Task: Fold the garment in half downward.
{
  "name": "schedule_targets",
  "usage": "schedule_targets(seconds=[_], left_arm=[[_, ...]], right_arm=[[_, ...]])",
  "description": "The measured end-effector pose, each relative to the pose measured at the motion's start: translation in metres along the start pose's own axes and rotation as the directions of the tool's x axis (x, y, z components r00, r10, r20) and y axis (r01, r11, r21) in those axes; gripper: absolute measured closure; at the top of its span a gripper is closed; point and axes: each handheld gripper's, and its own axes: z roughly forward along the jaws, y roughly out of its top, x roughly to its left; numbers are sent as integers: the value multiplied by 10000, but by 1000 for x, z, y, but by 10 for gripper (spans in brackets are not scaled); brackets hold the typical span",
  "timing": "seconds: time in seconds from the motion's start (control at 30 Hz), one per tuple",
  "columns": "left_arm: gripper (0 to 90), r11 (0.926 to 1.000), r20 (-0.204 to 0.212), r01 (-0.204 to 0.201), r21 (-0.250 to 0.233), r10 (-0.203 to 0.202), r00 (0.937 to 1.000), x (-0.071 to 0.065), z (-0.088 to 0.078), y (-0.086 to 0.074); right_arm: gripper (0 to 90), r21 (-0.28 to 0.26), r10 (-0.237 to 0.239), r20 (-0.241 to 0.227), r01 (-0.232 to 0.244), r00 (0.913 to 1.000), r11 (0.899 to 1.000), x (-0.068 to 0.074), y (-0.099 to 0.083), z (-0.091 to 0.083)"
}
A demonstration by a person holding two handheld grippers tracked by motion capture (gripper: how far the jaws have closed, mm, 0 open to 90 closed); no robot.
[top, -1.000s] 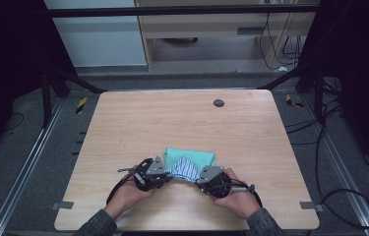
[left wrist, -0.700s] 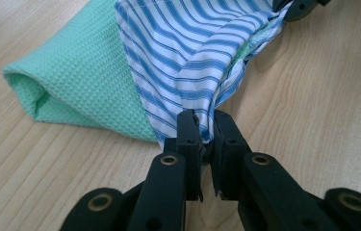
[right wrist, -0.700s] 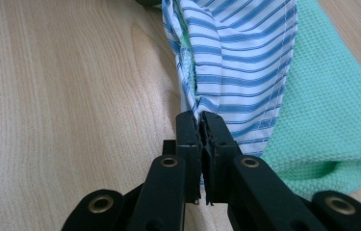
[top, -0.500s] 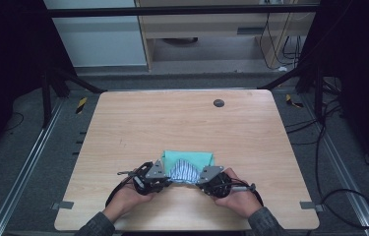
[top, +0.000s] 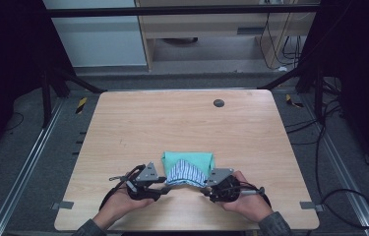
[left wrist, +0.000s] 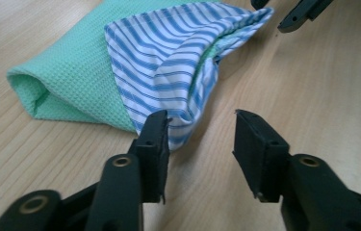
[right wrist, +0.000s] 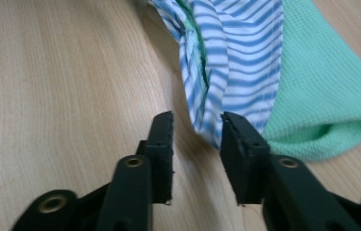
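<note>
Both tools are letting go. The left tool (left wrist: 201, 139) has just been opening: its jaws are standing apart, one pad brushing the near corner of the striped cloth (left wrist: 178, 62) and the other well clear of it, so nothing is being squeezed. The right tool (right wrist: 196, 134) has just been opening as well, with a narrower gap; the cloth's other corner is hanging right at the mouth of its jaws, and I am not seeing the pads pressing on it.

From the high view, the left tool (top: 158, 183) and the right tool (top: 206, 184) are sitting at either end of the near edge of the cloth (top: 186, 172), which is lying folded at the front of the counter (top: 138, 123), just ahead of the person's hands. The blue-and-white striped side is showing as a turned-over triangular flap, and the green waffle side (top: 192, 158) is peeking out behind it.

To my eye the step is setting the fold down and releasing it. Doing it well probably means opening both tools fully before pulling back, since the left pad is touching fabric and could drag the corner. Drawing both hands straight back toward the person, low and together, should be leaving the flap lying as it is.
</note>
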Motion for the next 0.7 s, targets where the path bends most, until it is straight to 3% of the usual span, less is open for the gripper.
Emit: schedule_targets(seconds=[0.07,0.1,0.17,0.2,0.27,0.3,0.33,0.4,0.43,0.53,0.63,0.7], left_arm=[[493,10000,-6,3,-52,-3,10000,0,-4,0],[445,9998,-264,142,-161,-146,9995,1,-11,-1],[363,9996,-456,217,-204,-226,9987,2,-14,-2],[363,9993,-582,319,-202,-330,9978,6,-16,-3],[272,9975,-1091,678,-188,-694,9916,17,-21,-6],[241,9975,-1091,678,-188,-694,9916,17,-21,-6],[211,9946,-1326,1030,-158,-1042,9857,24,-23,-8],[195,9929,-1401,1174,-196,-1190,9830,27,-24,-10],[159,9898,-1521,1419,-130,-1423,9781,33,-25,-12],[124,9860,-1790,1662,-111,-1655,9698,45,-25,-16],[93,9828,-2228,1845,10,-1796,9582,58,-23,-20],[83,9748,-2463,2230,-37,-2171,9446,69,-21,-24]], right_arm=[[578,-34,87,51,-87,9999,10000,0,-1,-2],[501,-118,274,375,-269,9989,9996,-3,-5,-9],[468,-169,475,502,-467,9976,9988,-5,-6,-11],[430,-187,639,622,-629,9960,9978,-8,-8,-13],[326,-418,1075,1210,-1032,9868,9938,-17,-14,-19],[326,-418,1075,1210,-1032,9868,9938,-17,-14,-19],[250,-484,1350,1433,-1293,9804,9904,-22,-17,-21],[233,-475,1494,1553,-1437,9765,9885,-25,-19,-21],[191,-485,1706,1768,-1645,9694,9852,-30,-23,-23],[135,-511,2295,1989,-2238,9528,9733,-40,-29,-23],[106,-614,3069,2284,-3009,9239,9517,-53,-37,-21],[86,-748,3549,2598,-3477,8981,9346,-62,-43,-19]])
